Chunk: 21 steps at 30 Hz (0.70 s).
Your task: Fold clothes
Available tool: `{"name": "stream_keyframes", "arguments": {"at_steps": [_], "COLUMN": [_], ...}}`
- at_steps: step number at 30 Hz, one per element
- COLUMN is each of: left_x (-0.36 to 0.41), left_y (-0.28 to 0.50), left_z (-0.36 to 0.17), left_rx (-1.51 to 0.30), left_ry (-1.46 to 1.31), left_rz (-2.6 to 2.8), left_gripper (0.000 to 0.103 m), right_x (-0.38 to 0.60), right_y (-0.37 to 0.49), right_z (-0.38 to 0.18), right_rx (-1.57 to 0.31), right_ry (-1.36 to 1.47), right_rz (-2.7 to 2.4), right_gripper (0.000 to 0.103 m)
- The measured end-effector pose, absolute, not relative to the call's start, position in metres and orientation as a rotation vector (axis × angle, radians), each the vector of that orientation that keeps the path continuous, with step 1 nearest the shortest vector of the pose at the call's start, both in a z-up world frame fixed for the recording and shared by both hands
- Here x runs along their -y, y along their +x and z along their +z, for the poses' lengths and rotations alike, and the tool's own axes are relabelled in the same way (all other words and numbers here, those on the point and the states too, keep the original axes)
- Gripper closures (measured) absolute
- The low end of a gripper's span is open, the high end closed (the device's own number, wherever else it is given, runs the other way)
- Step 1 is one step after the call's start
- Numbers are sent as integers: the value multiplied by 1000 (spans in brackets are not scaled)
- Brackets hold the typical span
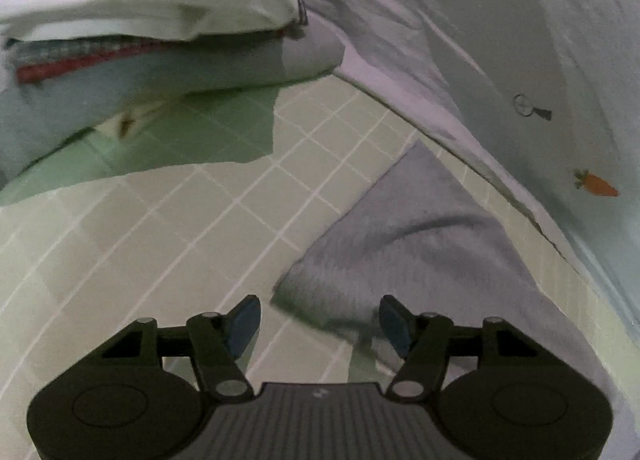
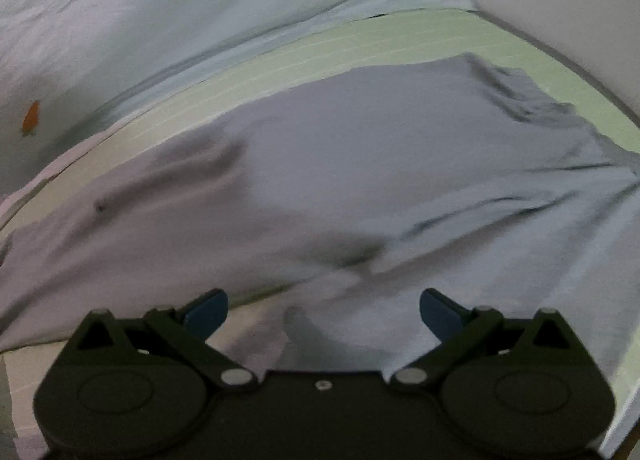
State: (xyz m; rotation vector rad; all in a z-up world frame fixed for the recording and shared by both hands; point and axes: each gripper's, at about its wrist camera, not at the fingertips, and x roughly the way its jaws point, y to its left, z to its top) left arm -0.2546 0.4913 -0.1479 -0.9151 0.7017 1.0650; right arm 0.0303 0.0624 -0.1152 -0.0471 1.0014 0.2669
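A grey garment (image 2: 360, 164) lies spread on a pale green checked sheet (image 2: 400, 36). In the left wrist view its corner (image 1: 420, 228) reaches toward my left gripper (image 1: 320, 320), which is open, with the cloth edge lying between and just ahead of the blue pads (image 1: 244, 324). My right gripper (image 2: 324, 312) is open wide, low over a rumpled fold of the same garment. Neither gripper holds anything.
A stack of folded clothes (image 1: 152, 20), white on top with a red-edged piece beneath, sits at the upper left on the checked sheet (image 1: 160, 228). A pale blue bedcover with a carrot print (image 1: 596, 182) lies behind, also in the right view (image 2: 120, 20). A white wall (image 2: 560, 0) borders the right.
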Motion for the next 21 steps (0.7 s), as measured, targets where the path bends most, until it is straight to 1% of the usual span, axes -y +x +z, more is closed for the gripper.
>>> {"name": "stream_keyframes", "arguments": {"at_steps": [1, 2, 3, 5, 11, 13, 15, 16, 18, 19, 20, 21], "left_x": [-494, -497, -500, -500, -495, -493, -490, -487, -484, -484, -485, -489], "left_y": [-252, -249, -247, -250, -271, -278, -282, -280, -273, -268, -262, -256], "left_z": [-150, -153, -155, -156, -151, -150, -146, -141, -129, -122, -116, -111], "left_rx": [-720, -739, -757, -786, -864, -890, -915, -926, -936, -922, -905, -881], "left_ry": [-896, -877, -858, -833, -772, -752, -712, -659, -556, -508, -471, -452], "left_rz": [1068, 1072, 1075, 1083, 1106, 1113, 1115, 1108, 1086, 1062, 1035, 1005], "left_gripper": [48, 72, 99, 100, 100, 99, 85, 80, 59, 53, 40, 33], "right_x": [-70, -78, -85, -97, -120, -121, -121, -121, -123, -125, -126, -127], "right_y": [29, 28, 26, 24, 27, 30, 33, 35, 37, 36, 37, 37], "right_z": [-116, -116, -117, -116, -121, -124, -126, -127, -127, -127, -128, -130], "right_rx": [-1007, -1012, -1017, -1030, -1024, -1032, -1043, -1045, -1042, -1038, -1034, -1031], "right_ry": [-42, -36, -29, -44, -135, -142, -144, -147, -154, -159, -165, -169], "right_rz": [273, 279, 285, 312, 356, 361, 359, 359, 358, 356, 356, 355], "right_gripper": [0, 0, 0, 0, 0, 0, 0, 0, 0, 0, 0, 0]}}
